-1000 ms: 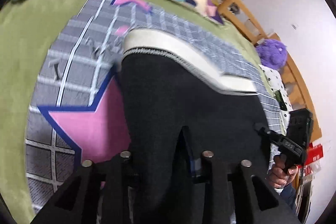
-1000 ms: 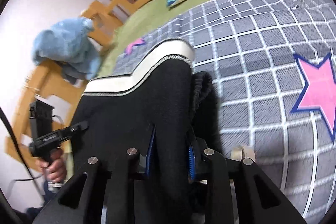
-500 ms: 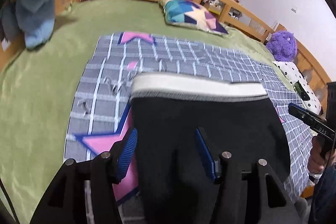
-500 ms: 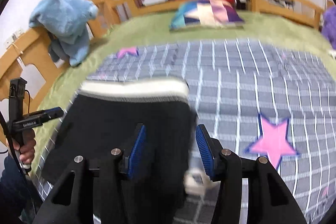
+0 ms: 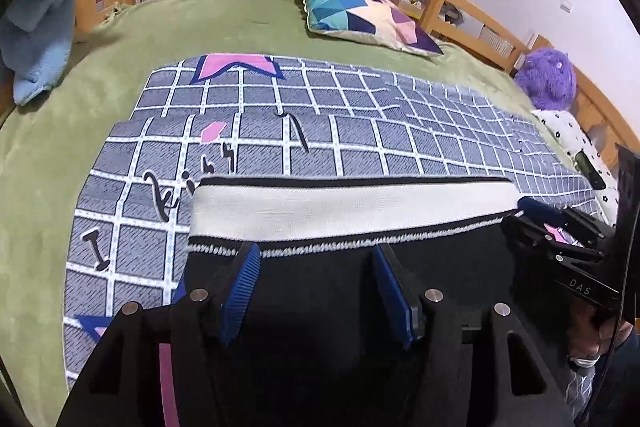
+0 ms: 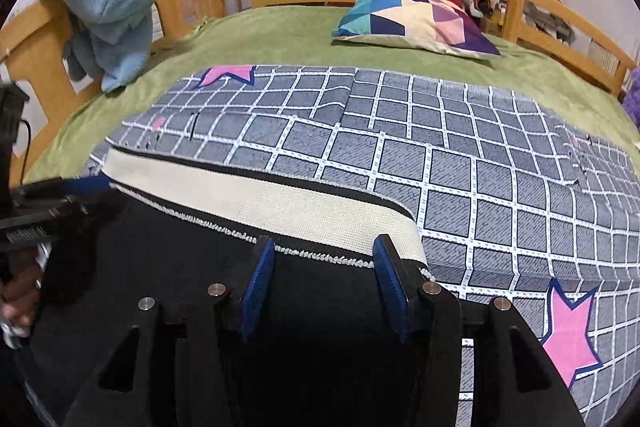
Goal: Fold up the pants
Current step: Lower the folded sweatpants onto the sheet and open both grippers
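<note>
A wooden-railed bed with a green cover and a grey checked blanket [image 5: 360, 131] fills the left wrist view, and the black pants [image 5: 320, 291] lie flat on that blanket with the cream waistband [image 5: 348, 211] running side to side, just ahead of the left gripper [image 5: 316, 287]. Its blue pads stand apart over the black cloth and pinch nothing. The right gripper [image 5: 560, 239] sits at the waistband's right end, its body printed "DAS"; black script on the blanket is not legible. In the right wrist view the same bed and blanket lie beyond, the waistband slants away to the left, and the right gripper [image 6: 324, 279] hangs with its pads apart over the band's near right corner, empty. Each hand is nearest its own end.
</note>
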